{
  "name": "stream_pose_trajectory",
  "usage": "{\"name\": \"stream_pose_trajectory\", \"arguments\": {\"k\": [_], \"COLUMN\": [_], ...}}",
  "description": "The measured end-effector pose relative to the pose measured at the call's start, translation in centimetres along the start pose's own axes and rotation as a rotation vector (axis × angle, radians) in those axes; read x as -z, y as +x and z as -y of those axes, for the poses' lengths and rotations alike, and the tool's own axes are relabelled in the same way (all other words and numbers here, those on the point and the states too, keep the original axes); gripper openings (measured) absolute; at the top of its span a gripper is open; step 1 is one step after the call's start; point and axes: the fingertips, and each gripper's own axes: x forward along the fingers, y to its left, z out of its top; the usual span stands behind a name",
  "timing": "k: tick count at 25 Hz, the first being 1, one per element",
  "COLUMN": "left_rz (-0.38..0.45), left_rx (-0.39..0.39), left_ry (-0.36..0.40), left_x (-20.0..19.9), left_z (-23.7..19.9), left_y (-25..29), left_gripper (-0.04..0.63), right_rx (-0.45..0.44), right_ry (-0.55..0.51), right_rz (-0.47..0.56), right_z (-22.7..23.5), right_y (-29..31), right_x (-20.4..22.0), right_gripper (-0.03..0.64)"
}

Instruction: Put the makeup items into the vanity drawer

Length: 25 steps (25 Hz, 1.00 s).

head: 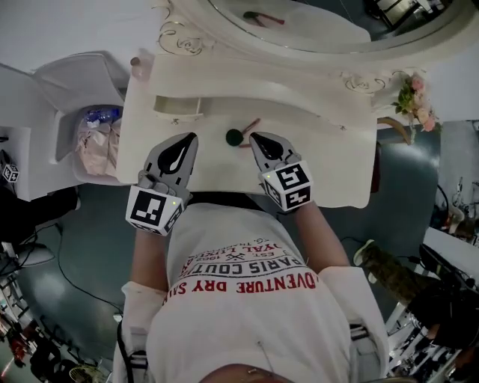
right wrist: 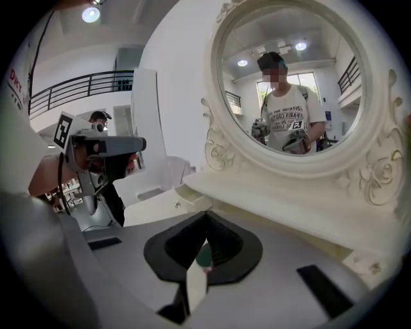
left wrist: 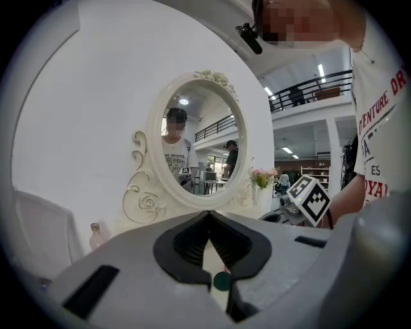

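Observation:
A dark green round makeup item [head: 234, 137] lies on the white vanity top [head: 329, 161], with a thin brown stick-like item [head: 250, 125] beside it. My left gripper [head: 192, 137] rests just left of the green item, jaws shut and empty. My right gripper [head: 254, 137] sits just right of it, also shut with nothing held. Behind the closed tips of the left gripper [left wrist: 207, 215] the green item [left wrist: 222, 281] shows; the right gripper [right wrist: 205, 215] frames the green item [right wrist: 203, 257] the same way. A raised drawer unit [head: 179, 107] runs along the vanity's back.
An oval mirror [head: 314, 22] stands behind the drawer unit. A small pink bottle [head: 139, 66] sits at the vanity's far left corner, and pink flowers [head: 415, 97] at the far right. A white chair [head: 75, 82] and a filled plastic bag [head: 97, 138] are to the left.

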Motion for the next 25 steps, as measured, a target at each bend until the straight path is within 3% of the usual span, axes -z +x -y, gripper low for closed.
{"name": "stream_pose_trajectory", "arguments": {"k": [4,6,13,21,25], "left_rz": [0.002,-0.016,-0.056,-0.09,-0.102], "left_rx": [-0.025,-0.047,-0.08,-0.09,-0.083], "left_ry": [-0.036,-0.041,-0.065,-0.097,-0.102], "left_x": [0.6,1.3,3.3,5.1,5.6], "left_z": [-1.4,-2.3,-4.9,-6.5,-7.0], "left_y": [0.7,0.7,0.9,0.6,0.4], "left_gripper": [0.006,0.006,0.006,0.006,0.006], "right_rx": [-0.062,-0.102,-0.162,-0.158,-0.127], "right_ry": [-0.011,-0.002,0.005,0.002,-0.034], "right_rz": [-0.117,-0.194,-0.406,-0.513,-0.54], "right_z": [0.0,-0.4,-0.1,0.2,0.4], "right_y": [2.8,4.1,8.1,10.2,10.5], "right_x": [2.5,4.2,8.7,10.8,11.2], "right_gripper": [-0.001,0.061,0.153,0.151,0.059]}}
